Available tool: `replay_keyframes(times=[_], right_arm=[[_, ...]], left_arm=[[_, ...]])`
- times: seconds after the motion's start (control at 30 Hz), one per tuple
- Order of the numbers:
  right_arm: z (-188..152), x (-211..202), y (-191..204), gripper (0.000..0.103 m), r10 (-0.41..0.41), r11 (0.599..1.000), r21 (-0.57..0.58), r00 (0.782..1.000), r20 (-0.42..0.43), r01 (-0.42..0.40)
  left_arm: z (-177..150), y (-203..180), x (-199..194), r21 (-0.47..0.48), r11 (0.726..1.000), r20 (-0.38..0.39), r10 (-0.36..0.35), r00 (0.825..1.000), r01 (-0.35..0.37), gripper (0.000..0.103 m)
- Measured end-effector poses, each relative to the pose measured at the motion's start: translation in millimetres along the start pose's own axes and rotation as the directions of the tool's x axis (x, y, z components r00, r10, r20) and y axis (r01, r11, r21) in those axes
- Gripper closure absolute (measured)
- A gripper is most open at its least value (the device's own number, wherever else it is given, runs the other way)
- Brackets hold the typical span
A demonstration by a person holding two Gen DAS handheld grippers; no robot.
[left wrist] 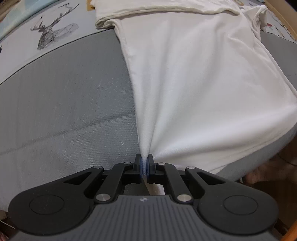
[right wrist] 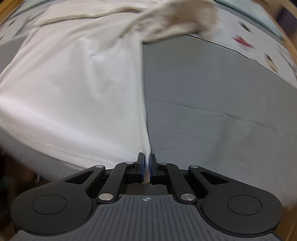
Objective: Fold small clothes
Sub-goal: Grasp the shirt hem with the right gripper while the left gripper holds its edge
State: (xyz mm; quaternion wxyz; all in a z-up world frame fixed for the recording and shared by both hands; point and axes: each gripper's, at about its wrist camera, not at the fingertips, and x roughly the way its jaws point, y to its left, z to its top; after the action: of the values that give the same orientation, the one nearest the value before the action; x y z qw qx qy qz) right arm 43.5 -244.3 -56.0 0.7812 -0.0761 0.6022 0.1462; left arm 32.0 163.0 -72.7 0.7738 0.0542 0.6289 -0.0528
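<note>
A white t-shirt [left wrist: 200, 77] lies stretched over a grey cushioned surface [left wrist: 65, 96]. My left gripper [left wrist: 144, 159] is shut on the shirt's near left corner, and the cloth fans away from the jaws. My right gripper [right wrist: 146, 159] is shut on the shirt's near right corner, with the hem stitching beside it. The shirt [right wrist: 74, 83] fills the left half of the right wrist view, which is blurred. A cream garment [left wrist: 157, 9] lies bunched across the far end of the shirt; it also shows in the right wrist view [right wrist: 176, 18].
A printed sheet with a deer drawing [left wrist: 53, 31] covers the surface's far left. A patterned cloth with small coloured figures [right wrist: 259, 50] lies at the far right. The grey surface [right wrist: 213, 102] runs right of the shirt. A wooden edge [left wrist: 282, 20] borders the far right.
</note>
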Motion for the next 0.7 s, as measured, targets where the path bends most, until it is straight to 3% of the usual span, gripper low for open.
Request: replay_keyframes(times=[0.13,0.2,0.27,0.33,0.37,0.4,0.47,0.53,0.57,0.6,0.63,0.67,0.7], right_arm=[[6.0,-9.5,-3.3,0.095,0.048,0.998,0.039,0.997,0.054,-0.05],[7.5,-7.1,-4.1,0.09,0.068,0.995,0.063,0.996,0.054,-0.071],[7.6,-1.6,0.1,0.089,0.063,0.997,0.045,0.997,0.035,-0.065],[9.6,10.4,4.5,0.089,0.052,0.999,0.008,0.999,0.004,-0.052],[8.9,15.7,6.4,0.091,0.047,0.999,-0.01,0.999,-0.019,-0.048],[8.1,21.3,6.8,0.098,0.046,0.999,-0.024,0.998,-0.043,-0.047],[5.3,20.7,11.0,0.099,0.055,0.997,-0.052,0.997,-0.05,-0.058],[4.3,10.8,11.3,0.099,0.134,0.99,-0.045,0.991,-0.02,-0.135],[6.5,8.6,6.8,0.099,0.177,0.984,-0.027,0.984,-0.003,-0.177],[6.5,9.0,3.0,0.099,0.177,0.984,-0.01,0.984,-0.006,-0.177],[4.7,14.4,1.3,0.099,0.111,0.994,-0.015,0.993,-0.038,-0.112],[3.0,22.2,0.5,0.099,0.041,0.999,-0.032,0.996,-0.075,-0.044],[3.1,23.6,-0.6,0.099,0.051,0.998,-0.021,0.995,-0.082,-0.053]], left_arm=[[1.1,-0.7,-11.3,0.004,0.999,0.052,-0.052,0.997,0.052,0.095],[-0.2,-2.7,-13.4,-0.011,0.997,0.059,-0.073,0.996,0.074,0.083],[3.7,-3.7,-7.9,-0.022,0.996,0.034,-0.083,0.996,0.084,0.079],[3.7,-9.2,1.6,0.003,0.999,-0.017,-0.049,0.999,0.049,0.079],[5.1,-9.3,8.2,0.024,0.999,-0.045,-0.032,0.998,0.033,0.083],[5.4,-8.6,13.7,0.053,0.998,-0.066,-0.021,0.998,0.025,0.099],[3.0,-10.6,9.4,0.08,0.995,-0.05,-0.057,0.997,0.061,0.099],[2.7,-3.3,0.8,0.037,0.989,-0.022,-0.144,0.989,0.145,0.099],[1.0,-0.1,2.6,0.037,0.992,-0.032,-0.117,0.993,0.118,0.1],[-1.7,-0.2,9.2,0.068,0.997,-0.06,-0.035,0.998,0.039,0.099],[-4.5,-2.8,16.7,0.115,0.993,-0.085,0.037,0.996,-0.027,0.099],[-4.6,-4.7,17.5,0.126,0.992,-0.085,0.03,0.996,-0.019,0.099],[-3.3,-5.3,14.8,0.116,0.993,-0.076,0.0,0.997,0.009,0.099]])
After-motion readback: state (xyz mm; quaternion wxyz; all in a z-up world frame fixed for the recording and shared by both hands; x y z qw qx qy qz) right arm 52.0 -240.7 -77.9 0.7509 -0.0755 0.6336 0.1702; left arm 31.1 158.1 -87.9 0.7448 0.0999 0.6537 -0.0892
